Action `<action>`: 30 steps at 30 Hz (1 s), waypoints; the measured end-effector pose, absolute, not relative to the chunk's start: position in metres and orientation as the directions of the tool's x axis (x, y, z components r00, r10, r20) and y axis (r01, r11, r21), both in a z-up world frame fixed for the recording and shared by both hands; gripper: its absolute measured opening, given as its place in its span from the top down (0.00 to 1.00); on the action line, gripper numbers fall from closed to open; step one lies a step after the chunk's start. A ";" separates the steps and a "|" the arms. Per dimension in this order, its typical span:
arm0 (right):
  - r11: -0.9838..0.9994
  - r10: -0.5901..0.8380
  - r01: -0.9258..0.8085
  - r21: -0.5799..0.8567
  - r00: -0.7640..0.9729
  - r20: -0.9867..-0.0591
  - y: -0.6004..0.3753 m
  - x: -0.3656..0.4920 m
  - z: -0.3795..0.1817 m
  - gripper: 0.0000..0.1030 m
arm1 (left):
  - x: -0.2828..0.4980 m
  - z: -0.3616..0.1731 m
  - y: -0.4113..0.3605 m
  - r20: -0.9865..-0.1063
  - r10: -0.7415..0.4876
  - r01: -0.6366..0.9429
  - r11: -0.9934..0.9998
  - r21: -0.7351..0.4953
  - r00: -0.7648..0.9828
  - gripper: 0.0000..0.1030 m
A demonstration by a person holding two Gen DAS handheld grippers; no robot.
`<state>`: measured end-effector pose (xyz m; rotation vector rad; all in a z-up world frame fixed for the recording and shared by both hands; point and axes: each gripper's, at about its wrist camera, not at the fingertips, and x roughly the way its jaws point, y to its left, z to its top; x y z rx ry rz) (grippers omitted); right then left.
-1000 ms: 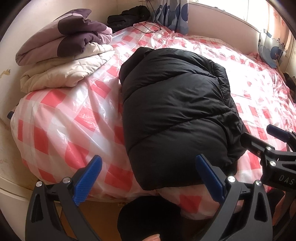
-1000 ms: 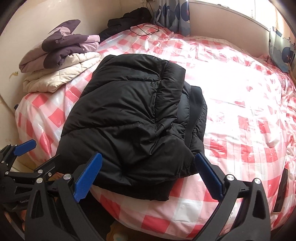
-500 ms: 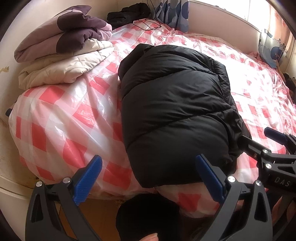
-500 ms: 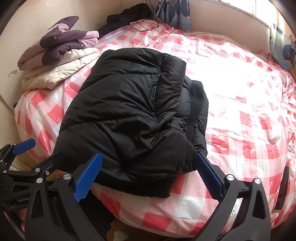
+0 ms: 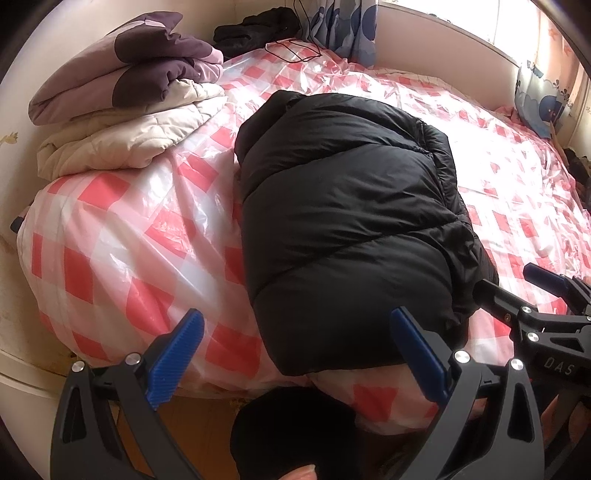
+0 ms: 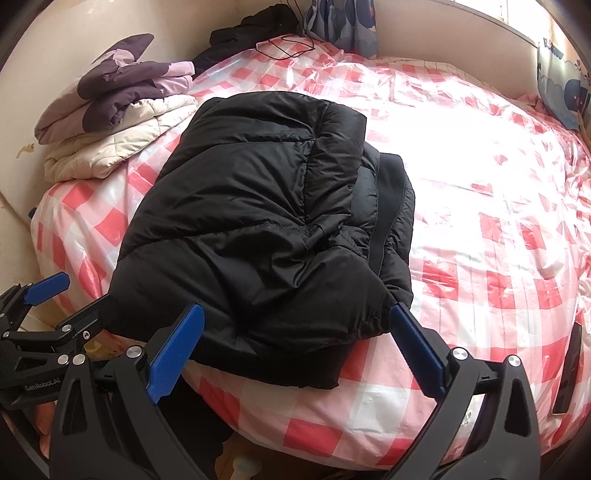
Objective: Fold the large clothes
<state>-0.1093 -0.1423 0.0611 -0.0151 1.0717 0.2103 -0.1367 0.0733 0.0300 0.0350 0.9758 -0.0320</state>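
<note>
A black puffer jacket [image 5: 347, 229] lies folded in a thick bundle on the bed, its near end at the bed's front edge; it also shows in the right wrist view [image 6: 266, 221]. My left gripper [image 5: 295, 354] is open and empty, just in front of the jacket's near left end. My right gripper [image 6: 291, 347] is open and empty, just in front of the jacket's near right end. Each gripper shows at the edge of the other's view: the right one [image 5: 517, 291] and the left one [image 6: 70, 299].
The bed [image 5: 122, 240] has a red and white checked plastic cover. Folded quilts [image 5: 122, 107] are stacked at the far left corner. Dark clothes [image 6: 243, 33] and a cable lie at the head. A dark phone-like object [image 6: 569, 373] lies at the right edge.
Both grippers have moved slightly nearer to the bed and the jacket. The jacket has not moved. Both grippers stay open.
</note>
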 end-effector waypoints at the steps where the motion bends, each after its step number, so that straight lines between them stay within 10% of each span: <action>1: 0.980 0.164 -0.178 0.091 0.459 -0.873 -0.143 -0.109 0.060 0.06 | -0.137 0.030 0.073 -0.829 -0.010 0.043 0.999 0.017 0.559 0.06; 30: 0.979 0.181 -0.168 0.118 0.437 -0.881 -0.141 -0.112 0.050 0.06 | -0.132 0.025 0.067 -0.845 -0.008 0.063 0.998 0.030 0.535 0.06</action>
